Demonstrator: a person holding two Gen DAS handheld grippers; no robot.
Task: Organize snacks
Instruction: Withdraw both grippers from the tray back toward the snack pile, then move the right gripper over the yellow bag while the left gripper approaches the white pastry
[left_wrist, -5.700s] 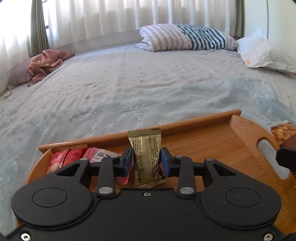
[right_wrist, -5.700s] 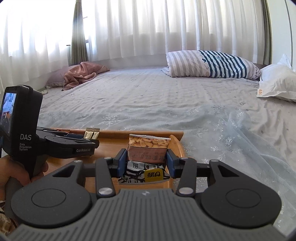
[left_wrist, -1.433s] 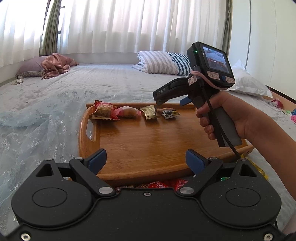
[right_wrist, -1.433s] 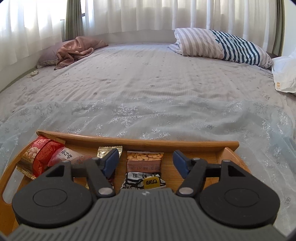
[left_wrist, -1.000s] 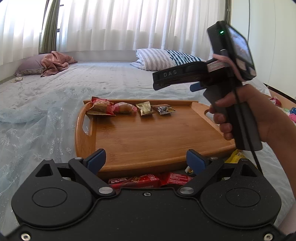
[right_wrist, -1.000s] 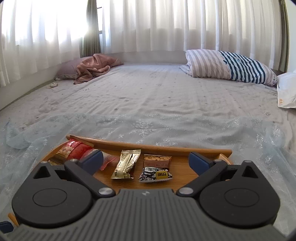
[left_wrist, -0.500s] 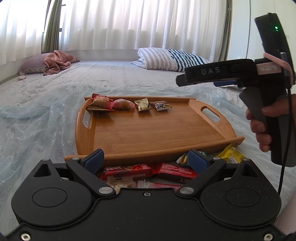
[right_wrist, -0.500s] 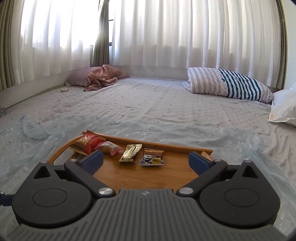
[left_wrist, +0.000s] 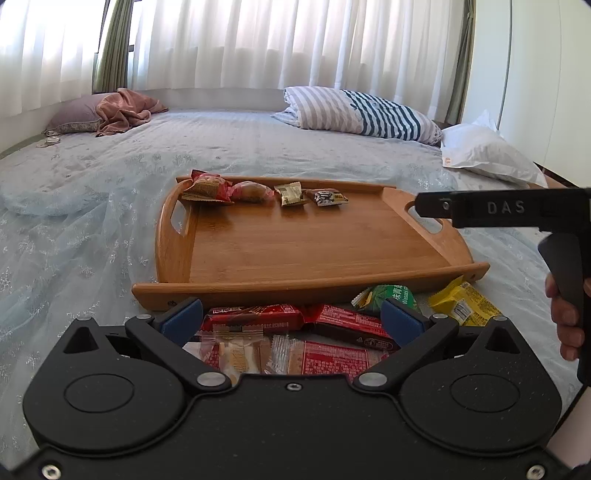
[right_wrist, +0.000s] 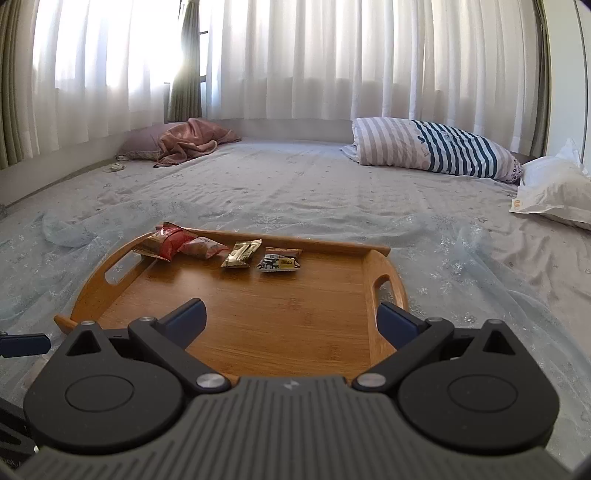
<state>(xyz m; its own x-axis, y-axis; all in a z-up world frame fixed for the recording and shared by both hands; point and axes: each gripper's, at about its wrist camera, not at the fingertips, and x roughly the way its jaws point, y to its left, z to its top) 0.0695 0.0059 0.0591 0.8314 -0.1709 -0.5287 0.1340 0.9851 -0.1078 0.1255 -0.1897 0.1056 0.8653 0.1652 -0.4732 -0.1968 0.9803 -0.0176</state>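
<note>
From the left wrist view, I have the left gripper (left_wrist: 291, 317) with its jaws spread wide — they have just been opening further — and nothing is pressed between the blue pads. Directly under and ahead of it lies the heap of loose snacks on the bed sheet (left_wrist: 74, 236), just in front of the near rim of the wooden tray (left_wrist: 310, 288). The red wrapper bar (left_wrist: 255, 317) lies nearest, and its long axis runs left to right, across the line of my fingers, so I judge the pads would meet its short ends and not its sides unless I roll the wrist. A second red packet (left_wrist: 351, 325) touches it on the right, a pale clear-and-red packet (left_wrist: 280, 356) lies closer to me, and a green packet (left_wrist: 388, 293) and a yellow packet (left_wrist: 461, 299) lie further right. All are thin crinkly film, glossy, flat and soft. The right gripper's body (left_wrist: 498, 208) hangs at the right edge, held in a hand (left_wrist: 565, 314), above the tray's right handle.

From the right wrist view, the right gripper (right_wrist: 291, 321) is also spread apart and empty, hovering over the bare middle of the tray — smooth bamboo, grain running toward the far rim. Four sorted snacks sit in a row along that far rim: a red bag (right_wrist: 162, 243), a pink packet (right_wrist: 203, 247), a gold sachet (right_wrist: 242, 254) and a black-and-yellow packet (right_wrist: 279, 263). The left hand is the nearer one to the heap, I think.
</note>
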